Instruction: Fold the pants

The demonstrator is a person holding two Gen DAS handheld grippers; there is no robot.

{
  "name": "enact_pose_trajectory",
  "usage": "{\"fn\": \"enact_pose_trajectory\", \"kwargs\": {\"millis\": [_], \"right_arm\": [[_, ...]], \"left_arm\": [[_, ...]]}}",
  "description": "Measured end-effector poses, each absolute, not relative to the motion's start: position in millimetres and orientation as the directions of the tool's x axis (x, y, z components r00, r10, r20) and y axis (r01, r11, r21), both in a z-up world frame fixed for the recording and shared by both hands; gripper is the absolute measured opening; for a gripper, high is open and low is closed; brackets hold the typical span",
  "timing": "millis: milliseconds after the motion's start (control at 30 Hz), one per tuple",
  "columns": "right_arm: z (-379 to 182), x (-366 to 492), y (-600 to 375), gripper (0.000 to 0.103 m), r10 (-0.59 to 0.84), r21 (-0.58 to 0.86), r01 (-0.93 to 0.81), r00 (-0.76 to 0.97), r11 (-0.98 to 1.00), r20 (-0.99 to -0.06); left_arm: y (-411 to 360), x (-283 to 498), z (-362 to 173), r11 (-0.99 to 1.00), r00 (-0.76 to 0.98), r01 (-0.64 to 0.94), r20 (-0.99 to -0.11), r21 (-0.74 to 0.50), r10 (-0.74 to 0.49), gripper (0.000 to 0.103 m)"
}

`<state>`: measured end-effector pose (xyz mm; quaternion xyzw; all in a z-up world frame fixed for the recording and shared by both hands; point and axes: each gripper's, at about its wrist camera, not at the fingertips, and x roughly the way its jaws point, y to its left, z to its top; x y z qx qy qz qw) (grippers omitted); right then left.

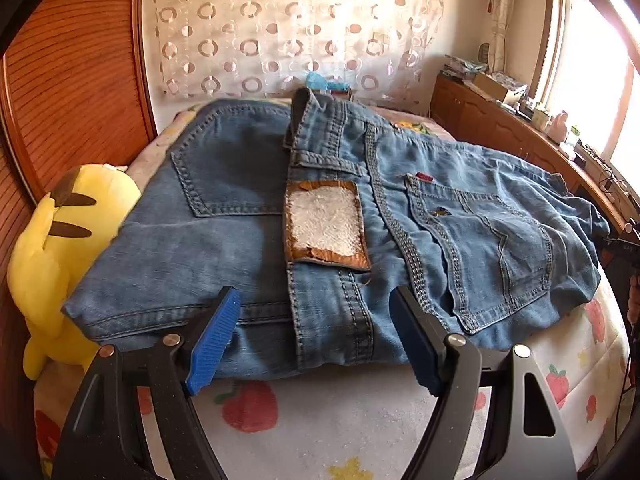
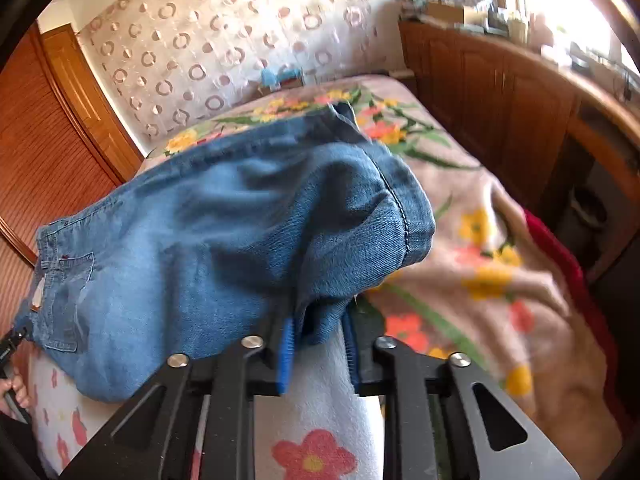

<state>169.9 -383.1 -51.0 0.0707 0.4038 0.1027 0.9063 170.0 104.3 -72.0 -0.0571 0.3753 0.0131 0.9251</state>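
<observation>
1. Jeans (image 1: 248, 216) spread on the bed (image 1: 320, 420), seat side up: waistband, worn patch (image 1: 325, 224) and both back pockets showing.
2. Already doubled lengthwise, apparently: one half lapped over the other along the waistband, though layering hard to read through the fisheye.
3. Left gripper (image 1: 316, 340) released, jaws wide, hovering at the near edge of the denim at 6 o'clock in the left wrist view; nothing between the pads.
4. Right gripper (image 2: 318, 340) clenched on a bunch of leg fabric at 6 o'clock in the right wrist view; blue pads pinching denim just below the hem.
5. Leg end (image 2: 360, 216) raised off the bed and curled over, hem at 2 o'clock, blurred.
6. Waist end lying at 9 o'clock in the right wrist view, flat on the bed.
7. Judged stage: roughly midway. Lengthwise fold done; crosswise fold of leg toward waist begun, not yet laid down.
8. Left to do: carry hem across to the waistband, lay flat, smooth, possibly fold once more.
9. Plush toy (image 1: 60, 248) at 9 o'clock in the left wrist view, touching the denim edge; possible snag.
</observation>
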Motion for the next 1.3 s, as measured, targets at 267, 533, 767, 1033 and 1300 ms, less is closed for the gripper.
{"fn": "enact_pose_trajectory", "kwargs": {"millis": [267, 533, 767, 1033, 1300], "right_arm": [[-47, 157, -364, 0.011, 0.19, 0.1, -0.165, 0.74, 0.981, -0.645], [-59, 158, -351, 0.009, 0.182, 0.063, -0.185, 0.75, 0.981, -0.636], [-65, 163, -351, 0.009, 0.192, 0.071, -0.191, 0.742, 0.979, -0.642], [-50, 164, -351, 0.005, 0.203, 0.062, -0.21, 0.762, 0.976, -0.615], [-47, 162, -348, 0.004, 0.198, 0.033, -0.221, 0.787, 0.975, -0.584]], "left_arm": [[116, 153, -74, 0.995, 0.718, -0.067, -0.696, -0.075, -0.004, 0.078], [111, 150, -79, 0.992, 0.715, -0.002, -0.694, -0.125, -0.086, 0.045], [105, 161, -84, 0.997, 0.7, 0.006, -0.712, -0.073, -0.056, 0.045], [104, 159, -68, 0.993, 0.727, 0.035, -0.679, -0.111, -0.102, 0.005], [100, 151, -35, 0.996, 0.794, 0.031, -0.603, -0.084, -0.076, 0.003]]}}
